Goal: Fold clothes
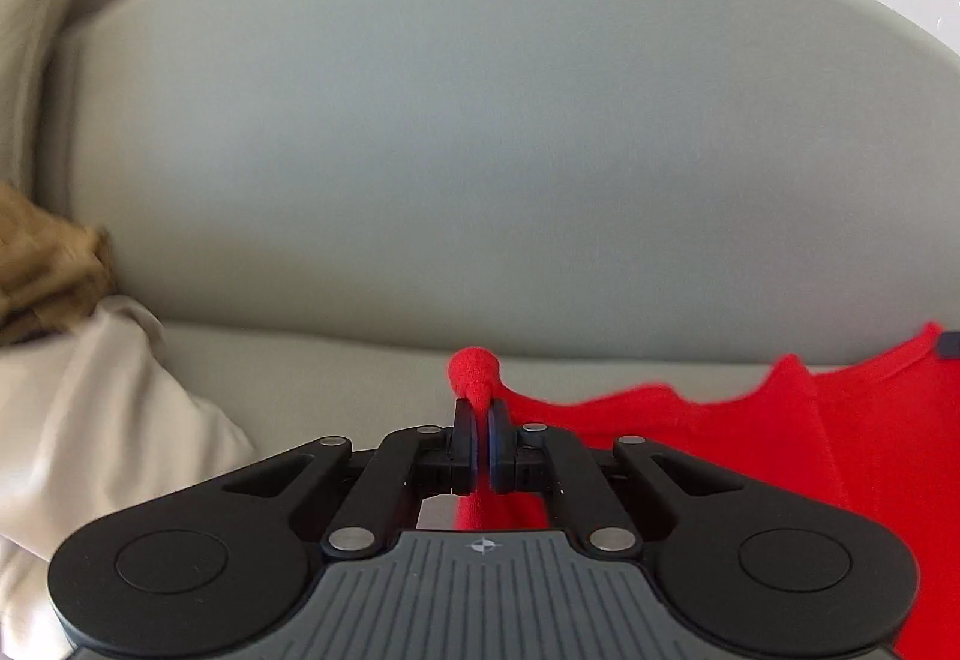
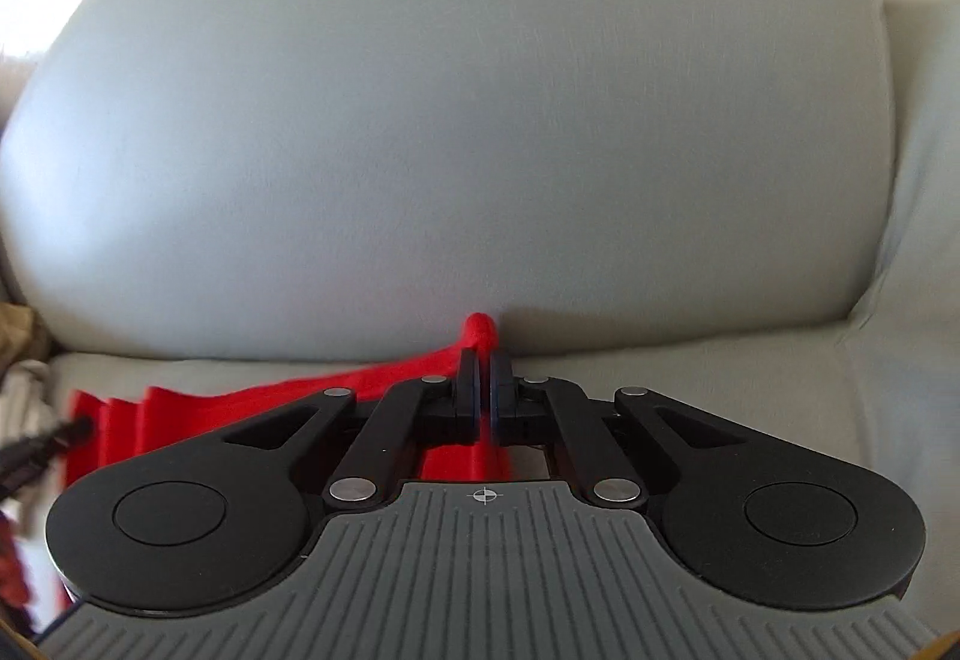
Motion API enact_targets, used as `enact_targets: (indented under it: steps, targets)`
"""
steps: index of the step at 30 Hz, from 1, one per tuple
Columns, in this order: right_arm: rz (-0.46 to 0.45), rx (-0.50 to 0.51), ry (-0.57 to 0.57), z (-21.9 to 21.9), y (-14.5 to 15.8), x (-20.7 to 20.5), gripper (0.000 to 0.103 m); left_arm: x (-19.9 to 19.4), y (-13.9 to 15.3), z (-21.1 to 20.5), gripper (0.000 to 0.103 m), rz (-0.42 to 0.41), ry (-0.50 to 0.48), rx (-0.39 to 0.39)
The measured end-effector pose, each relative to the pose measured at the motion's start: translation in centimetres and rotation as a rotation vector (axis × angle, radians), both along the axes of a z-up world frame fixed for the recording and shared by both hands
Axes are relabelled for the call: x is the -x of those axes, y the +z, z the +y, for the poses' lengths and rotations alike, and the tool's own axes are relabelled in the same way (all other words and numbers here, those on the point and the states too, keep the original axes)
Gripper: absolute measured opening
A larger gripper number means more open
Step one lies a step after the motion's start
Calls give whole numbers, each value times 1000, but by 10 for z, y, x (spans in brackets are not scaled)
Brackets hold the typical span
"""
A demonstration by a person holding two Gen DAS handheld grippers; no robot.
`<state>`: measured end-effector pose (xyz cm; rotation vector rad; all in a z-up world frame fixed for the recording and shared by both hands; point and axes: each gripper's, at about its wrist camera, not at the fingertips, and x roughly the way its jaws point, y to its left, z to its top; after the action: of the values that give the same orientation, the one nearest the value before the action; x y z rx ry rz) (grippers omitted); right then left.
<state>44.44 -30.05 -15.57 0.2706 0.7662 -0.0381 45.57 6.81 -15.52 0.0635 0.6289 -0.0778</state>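
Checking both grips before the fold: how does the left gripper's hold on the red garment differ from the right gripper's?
The left gripper has the red garment spreading to its right; from the right gripper it spreads left. The left gripper's tuft of cloth is bigger and stops short of the sofa backrest; the right gripper's nearly reaches it. Both are shut on pinched cloth.

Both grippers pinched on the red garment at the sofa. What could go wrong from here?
1. The left gripper and the right gripper each hold only a small tuft of the red garment; a pull may slip it free.
2. The edge between them sags in waves, so the fold may crease.
3. The beige cloth pile lies close on the sofa and could get swept.
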Motion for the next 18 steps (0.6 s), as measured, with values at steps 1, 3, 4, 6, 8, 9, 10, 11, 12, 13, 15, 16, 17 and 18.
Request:
enact_targets:
  steps: [1,3,4,6,8,9,10,11,12,13,15,16,17,18]
  targets:
    - [-36,44,-12,3,3,5,2,-2,-2,1,3,1,20,-12]
    - [-70,106,-38,8,1,9,2,-8,-10,7,3,37,71,-25]
    - [-61,115,-57,8,-4,8,2,-12,-15,9,5,56,97,-31]
    - [5,109,-57,10,-16,0,4,-12,-20,10,18,63,134,-59]
    - [45,105,-67,11,-17,0,9,-8,-15,8,39,54,159,-84]
    - [62,104,-73,11,-16,0,26,-5,-9,10,48,59,187,-83]
    - [60,97,-87,10,-10,6,36,2,1,15,52,51,215,-64]
    - [53,89,-104,9,-1,14,47,11,11,21,52,35,238,-38]
    - [25,77,-114,7,10,26,48,21,22,27,52,23,250,-8]
    - [-7,68,-120,5,23,40,48,33,35,32,52,15,252,16]
    - [-54,39,-120,2,51,73,55,58,62,38,52,24,242,18]
    - [-71,18,-112,0,66,90,55,74,75,40,52,30,228,-4]
    - [-85,-1,-102,-1,82,111,56,91,88,41,52,38,215,-18]
    - [-98,-19,-93,-1,99,132,57,109,100,43,52,47,201,-27]
